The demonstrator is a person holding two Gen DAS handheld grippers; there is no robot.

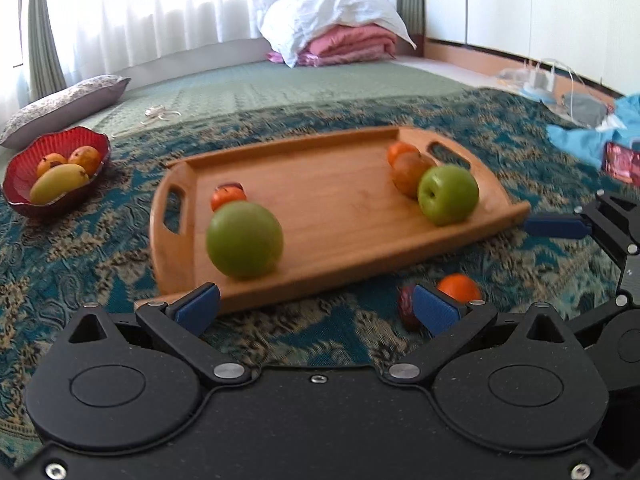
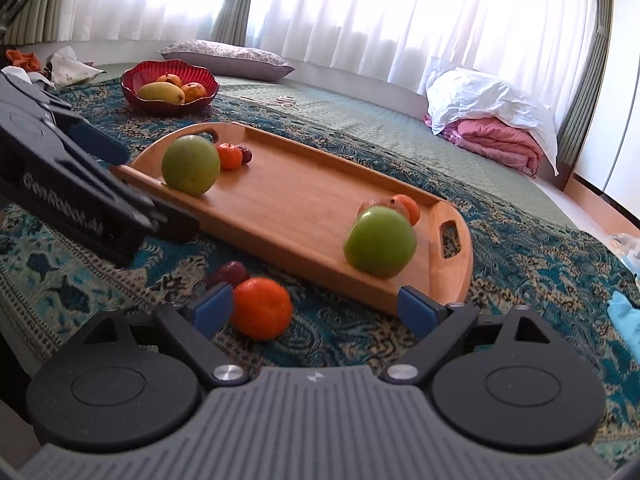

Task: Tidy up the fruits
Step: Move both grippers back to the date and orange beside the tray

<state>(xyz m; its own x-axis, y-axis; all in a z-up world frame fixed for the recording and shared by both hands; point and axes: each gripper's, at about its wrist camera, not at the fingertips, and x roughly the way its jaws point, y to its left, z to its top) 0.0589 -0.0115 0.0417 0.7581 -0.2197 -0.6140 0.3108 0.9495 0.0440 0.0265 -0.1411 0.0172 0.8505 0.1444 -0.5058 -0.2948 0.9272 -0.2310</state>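
Observation:
A wooden tray point(image 1: 332, 184) lies on the patterned rug. It holds a green apple point(image 1: 244, 240) with a small orange point(image 1: 227, 197) at its left end. A second green apple point(image 1: 448, 194), a brown pear point(image 1: 412, 174) and another orange point(image 1: 400, 151) sit at its right end. My left gripper point(image 1: 316, 310) stands open at the tray's near edge, with nothing between its fingers. My right gripper point(image 2: 316, 310) is open low over the rug. A loose orange point(image 2: 262, 308) lies between its fingers, beside the left pad. A dark red fruit point(image 2: 230, 274) sits just beyond it.
A red bowl point(image 2: 170, 84) with a mango and other fruit stands on the rug beyond the tray's left end. The left gripper's blue finger point(image 2: 100, 142) reaches in from the left. A pillow point(image 2: 228, 54), folded pink bedding point(image 2: 500, 136) and blue cloth point(image 1: 584, 136) lie around.

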